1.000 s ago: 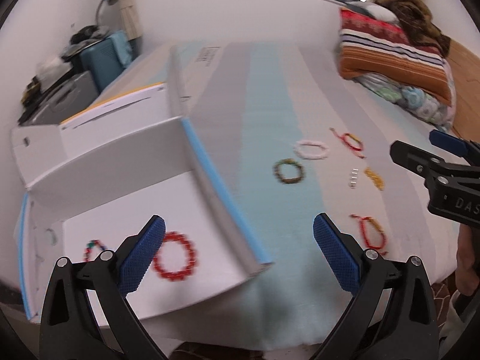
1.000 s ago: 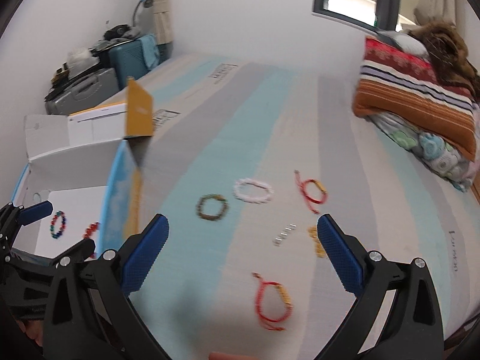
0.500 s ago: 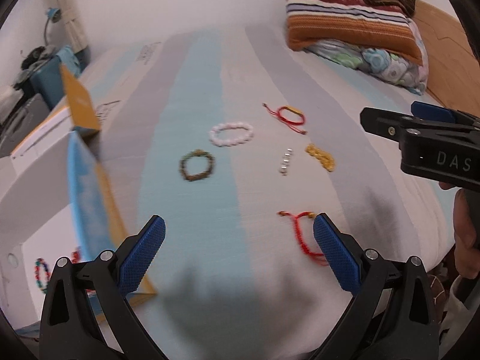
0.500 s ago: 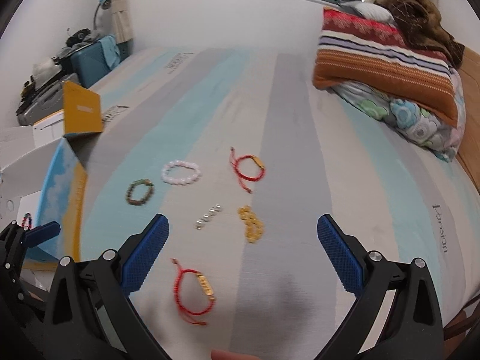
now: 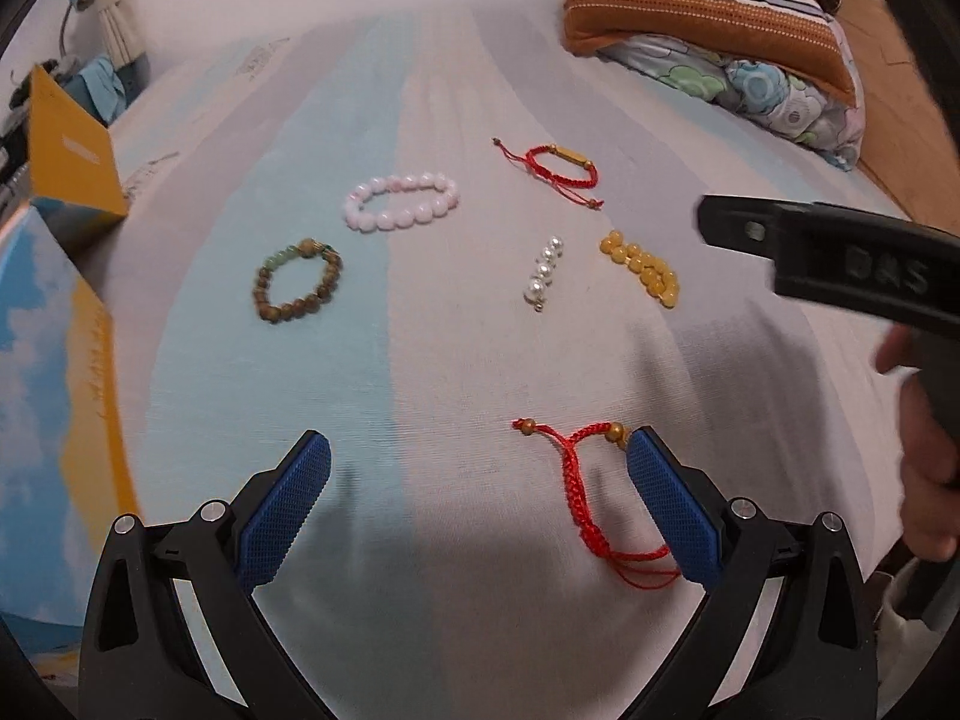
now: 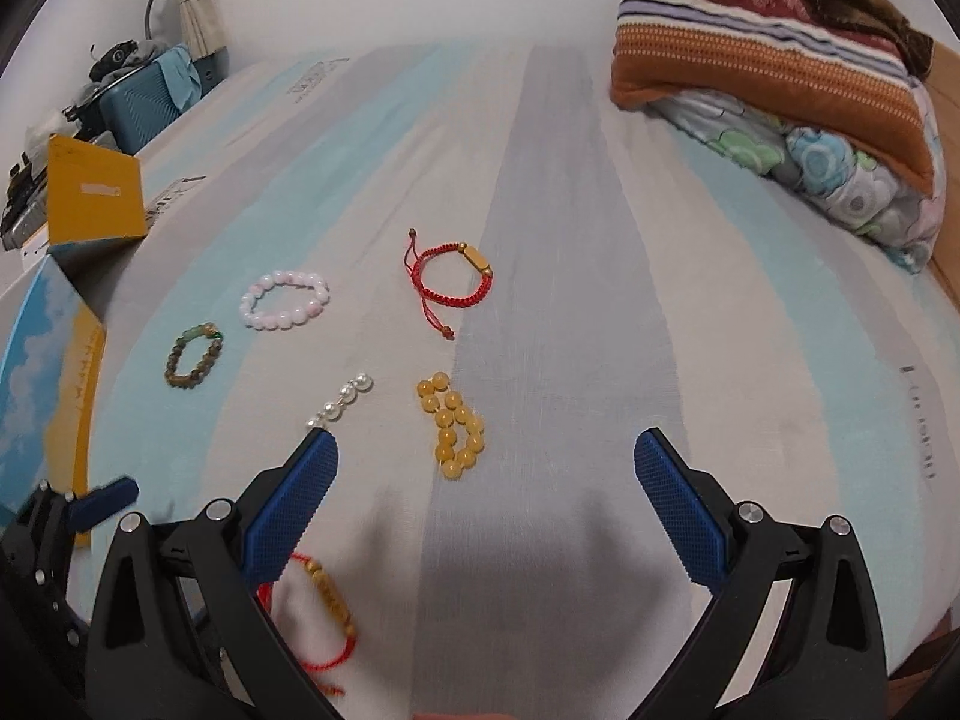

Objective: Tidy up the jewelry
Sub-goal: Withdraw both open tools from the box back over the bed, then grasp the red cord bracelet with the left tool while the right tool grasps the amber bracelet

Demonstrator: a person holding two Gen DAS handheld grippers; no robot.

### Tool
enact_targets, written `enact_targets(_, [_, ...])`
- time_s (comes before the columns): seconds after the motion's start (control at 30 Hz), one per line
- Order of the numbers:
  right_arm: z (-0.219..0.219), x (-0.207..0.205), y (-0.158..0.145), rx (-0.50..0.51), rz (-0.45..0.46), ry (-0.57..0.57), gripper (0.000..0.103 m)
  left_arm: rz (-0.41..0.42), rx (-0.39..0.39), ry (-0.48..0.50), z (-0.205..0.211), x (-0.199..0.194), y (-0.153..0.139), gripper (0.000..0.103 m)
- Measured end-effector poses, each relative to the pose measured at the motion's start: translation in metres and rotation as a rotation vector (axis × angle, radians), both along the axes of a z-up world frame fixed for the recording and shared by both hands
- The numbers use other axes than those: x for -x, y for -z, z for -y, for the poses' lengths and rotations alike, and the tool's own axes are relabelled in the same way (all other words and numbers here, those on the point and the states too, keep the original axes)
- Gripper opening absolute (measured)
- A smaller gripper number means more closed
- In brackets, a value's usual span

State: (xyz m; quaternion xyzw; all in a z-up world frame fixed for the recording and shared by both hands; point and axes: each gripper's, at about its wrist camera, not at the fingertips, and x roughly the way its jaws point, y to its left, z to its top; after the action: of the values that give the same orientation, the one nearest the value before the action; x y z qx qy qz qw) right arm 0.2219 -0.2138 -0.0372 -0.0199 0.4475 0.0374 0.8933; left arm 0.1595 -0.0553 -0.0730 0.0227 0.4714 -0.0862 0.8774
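Note:
Several bracelets lie on the striped bedsheet. A red cord bracelet lies just inside the right finger of my open left gripper; it shows again as the near red cord bracelet by the left finger of my open right gripper. Ahead lie a yellow bead bracelet, a pearl string, a brown bead bracelet, a pink bead bracelet and a far red cord bracelet. Neither gripper holds anything.
An open box with a blue-and-yellow wall and a yellow flap stands at the left. Folded blankets pile up at the far right. A hand holds the right gripper's handle.
Both grippers swung right, away from the box, and lowered toward the bed. The bracelets now look larger and nearer; the box interior has left view.

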Motion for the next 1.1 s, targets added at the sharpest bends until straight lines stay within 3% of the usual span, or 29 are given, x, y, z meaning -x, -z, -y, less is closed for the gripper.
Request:
enact_targets(0.07, [0.001, -0.006, 0.01, -0.012, -0.001, 0.003, 0.095, -0.022, 0.027, 0.025, 0.0, -0.002, 0.007, 0.097])
enact_targets(0.27, [-0.001, -0.022, 0.035, -0.02, -0.049, -0.014, 0.088, -0.049, 0.0, 0.044, 0.006, -0.005, 0.027, 0.097])
enact_targets(0.4, [0.0, -0.023, 0.039, -0.028, -0.019, 0.009, 0.087, -0.036, -0.011, 0.064, 0.01, -0.003, 0.035, 0.097])
enact_targets(0.6, [-0.004, -0.032, 0.056, -0.025, -0.06, 0.008, 0.076, -0.02, -0.027, 0.062, 0.009, 0.0, 0.038, 0.096])
enact_targets(0.83, [-0.007, -0.033, 0.062, -0.003, -0.068, 0.01, 0.064, -0.015, -0.065, 0.066, 0.01, 0.003, 0.037, 0.08])
enact_targets(1.1, [0.002, -0.037, 0.063, -0.009, -0.1, 0.028, 0.033, -0.029, -0.052, 0.082, 0.009, 0.009, 0.03, 0.045])
